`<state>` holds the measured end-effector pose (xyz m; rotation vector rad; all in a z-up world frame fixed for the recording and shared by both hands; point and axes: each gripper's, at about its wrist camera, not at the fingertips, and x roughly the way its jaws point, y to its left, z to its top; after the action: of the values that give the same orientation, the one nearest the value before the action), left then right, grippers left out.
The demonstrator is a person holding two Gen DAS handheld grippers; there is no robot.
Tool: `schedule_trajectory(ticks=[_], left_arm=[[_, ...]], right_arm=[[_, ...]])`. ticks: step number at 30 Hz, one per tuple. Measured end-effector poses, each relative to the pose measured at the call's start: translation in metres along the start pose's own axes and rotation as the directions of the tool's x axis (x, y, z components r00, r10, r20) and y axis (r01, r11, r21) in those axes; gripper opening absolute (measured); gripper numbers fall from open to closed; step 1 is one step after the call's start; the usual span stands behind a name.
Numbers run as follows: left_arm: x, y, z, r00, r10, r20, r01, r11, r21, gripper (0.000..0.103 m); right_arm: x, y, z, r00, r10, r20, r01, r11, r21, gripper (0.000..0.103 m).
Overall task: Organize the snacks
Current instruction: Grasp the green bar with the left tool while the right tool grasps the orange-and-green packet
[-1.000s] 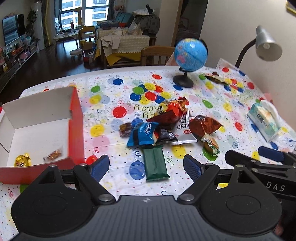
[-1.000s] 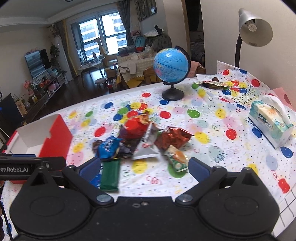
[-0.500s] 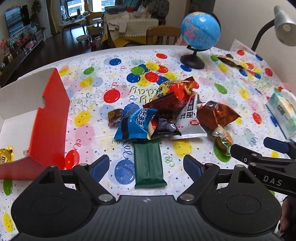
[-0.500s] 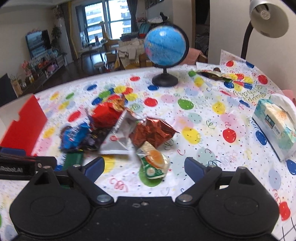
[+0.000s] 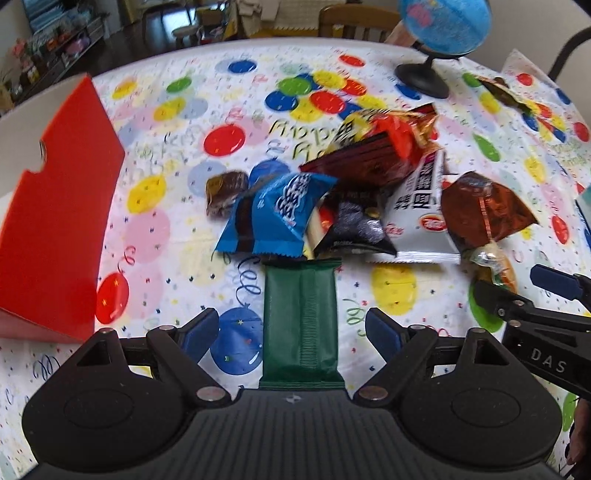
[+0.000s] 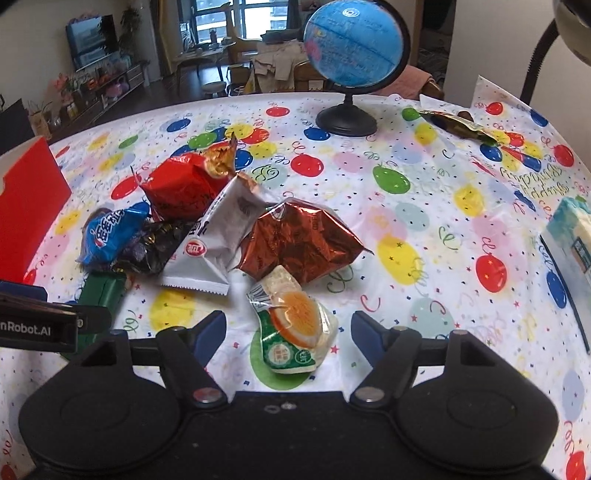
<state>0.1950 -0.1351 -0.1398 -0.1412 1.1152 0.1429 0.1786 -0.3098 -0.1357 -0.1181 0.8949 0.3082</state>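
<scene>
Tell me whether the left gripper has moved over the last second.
Yes. The left gripper has come forward toward the snack pile: the green bar now lies between its open fingers, and the globe sits higher in view.

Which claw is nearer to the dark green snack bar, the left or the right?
Left. The open left claw straddles the dark green snack bar. The open right claw is off to the bar's right, around the egg snack packet.

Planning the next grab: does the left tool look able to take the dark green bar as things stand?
Probably yes. The left tool is open with the dark green bar lying between its fingers, nothing on top; only the bar's far end meets the blue packet.
</scene>
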Motion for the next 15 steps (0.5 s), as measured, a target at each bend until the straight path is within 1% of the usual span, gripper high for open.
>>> schedule_trajectory(ticks=[2, 5, 7, 8, 10, 11, 14, 15], left_arm=[[0.004, 0.001, 0.0, 1.0, 0.0, -0.012, 0.0, 1.0, -0.01, 0.086], [0.008, 0.001, 0.002, 1.0, 0.005, -0.008, -0.006, 1.0, -0.007, 0.081], [0.009, 0.001, 0.003, 1.0, -0.003, -0.006, 0.003, 1.0, -0.002, 0.074], [0.01, 0.001, 0.003, 1.0, -0.005, -0.01, 0.005, 1.0, -0.002, 0.073], [0.014, 0.001, 0.004, 1.0, -0.008, -0.021, 0.008, 1.0, -0.003, 0.065], [0.015, 0.002, 0.004, 1.0, -0.012, -0.029, 0.012, 1.0, -0.005, 0.062], [0.015, 0.003, 0.004, 1.0, -0.016, -0.022, 0.016, 1.0, -0.006, 0.058], [0.015, 0.003, 0.005, 1.0, -0.018, -0.021, 0.018, 1.0, -0.008, 0.054]], right_arm=[[0.003, 0.0, 0.001, 1.0, 0.001, -0.005, -0.001, 1.0, -0.002, 0.072], [0.007, 0.0, 0.001, 1.0, 0.0, -0.01, 0.0, 1.0, -0.01, 0.07], [0.008, 0.001, 0.002, 1.0, -0.001, -0.011, 0.001, 1.0, -0.021, 0.068], [0.009, 0.001, 0.002, 1.0, 0.0, -0.011, 0.0, 1.0, -0.025, 0.066], [0.011, 0.002, 0.002, 1.0, -0.001, -0.016, 0.001, 0.999, -0.033, 0.062], [0.012, 0.002, 0.002, 1.0, -0.003, -0.019, 0.003, 0.999, -0.036, 0.059], [0.014, 0.004, 0.003, 1.0, -0.018, -0.021, 0.017, 0.998, -0.052, 0.056], [0.014, 0.004, 0.003, 1.0, -0.022, -0.021, 0.021, 0.998, -0.055, 0.055]])
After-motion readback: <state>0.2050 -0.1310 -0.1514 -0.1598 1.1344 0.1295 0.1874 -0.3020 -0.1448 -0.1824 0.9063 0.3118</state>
